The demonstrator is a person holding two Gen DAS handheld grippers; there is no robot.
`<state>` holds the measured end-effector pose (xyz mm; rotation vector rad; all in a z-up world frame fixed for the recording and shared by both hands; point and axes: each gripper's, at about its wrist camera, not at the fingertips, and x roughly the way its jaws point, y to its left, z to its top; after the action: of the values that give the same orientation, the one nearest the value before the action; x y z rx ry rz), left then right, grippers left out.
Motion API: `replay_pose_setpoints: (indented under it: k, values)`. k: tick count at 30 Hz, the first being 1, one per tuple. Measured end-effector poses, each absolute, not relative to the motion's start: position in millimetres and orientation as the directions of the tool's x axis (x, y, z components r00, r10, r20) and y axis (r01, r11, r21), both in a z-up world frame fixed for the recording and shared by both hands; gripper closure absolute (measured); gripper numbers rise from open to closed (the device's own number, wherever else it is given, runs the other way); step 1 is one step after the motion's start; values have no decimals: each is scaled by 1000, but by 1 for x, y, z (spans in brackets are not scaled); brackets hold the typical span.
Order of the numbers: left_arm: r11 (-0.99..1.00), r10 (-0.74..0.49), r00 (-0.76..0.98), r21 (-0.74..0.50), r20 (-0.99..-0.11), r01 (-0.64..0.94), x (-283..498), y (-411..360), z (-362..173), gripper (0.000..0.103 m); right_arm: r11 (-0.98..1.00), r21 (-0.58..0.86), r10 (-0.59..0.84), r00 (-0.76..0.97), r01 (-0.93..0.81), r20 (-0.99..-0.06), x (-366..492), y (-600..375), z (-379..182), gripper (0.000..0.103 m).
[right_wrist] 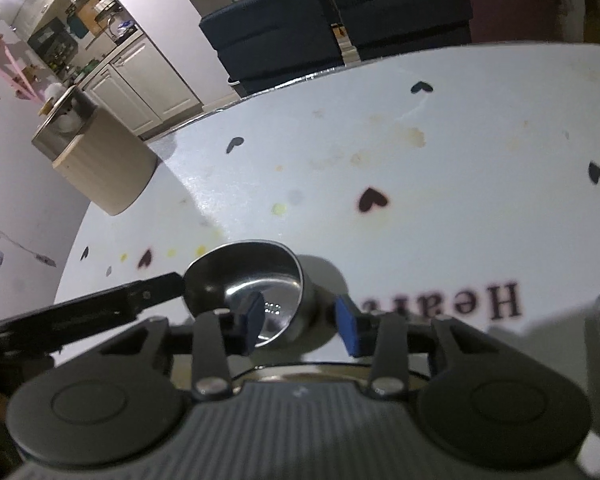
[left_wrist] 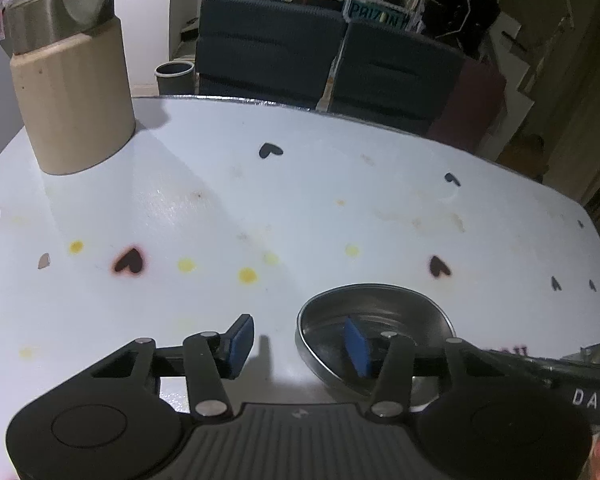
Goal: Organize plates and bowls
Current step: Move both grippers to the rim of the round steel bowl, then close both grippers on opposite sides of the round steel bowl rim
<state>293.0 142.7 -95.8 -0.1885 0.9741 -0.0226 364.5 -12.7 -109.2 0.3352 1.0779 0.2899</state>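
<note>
Your left wrist view shows the white table [left_wrist: 300,208] from low down, with a tall beige canister [left_wrist: 76,96] at its far left and dark blue seats [left_wrist: 320,56] beyond the far edge. Only your right wrist view takes in the kitchen cabinets [right_wrist: 140,76] far left, the printed lettering [right_wrist: 452,304] on the tabletop, and a second steel rim [right_wrist: 320,372] just under that gripper's body; what dish it belongs to is hard to say.

The small steel bowl [left_wrist: 374,328] sits on the near part of the table, between your two tools. Your left gripper [left_wrist: 300,344] straddles the bowl's left wall: its right finger is inside the bowl, its left finger outside on bare table, jaws partly open and not pressing. Your right gripper [right_wrist: 302,326] straddles the bowl's [right_wrist: 252,292] right wall likewise, left pad [right_wrist: 256,320] inside, right pad outside, a gap showing on both sides.

The tabletop carries dark heart prints [left_wrist: 128,262] and yellow stains [left_wrist: 247,275].
</note>
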Motion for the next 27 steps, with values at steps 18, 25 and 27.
replay_pose_setpoints:
  k: [18, 25, 27]
  values:
    - [976, -106, 527, -189, -844, -106, 306, 142, -112, 95, 909, 414, 395, 398, -42, -828, 371, -10, -124, 74]
    - [981, -89, 545, -167, -834, -96, 304, 138, -107, 96, 900, 430, 418, 408, -68, -812, 370, -9, -121, 84]
    - [982, -86, 548, -164, -832, -95, 303, 137, -106, 97, 903, 423, 414, 416, -75, -810, 370, -10, -121, 91]
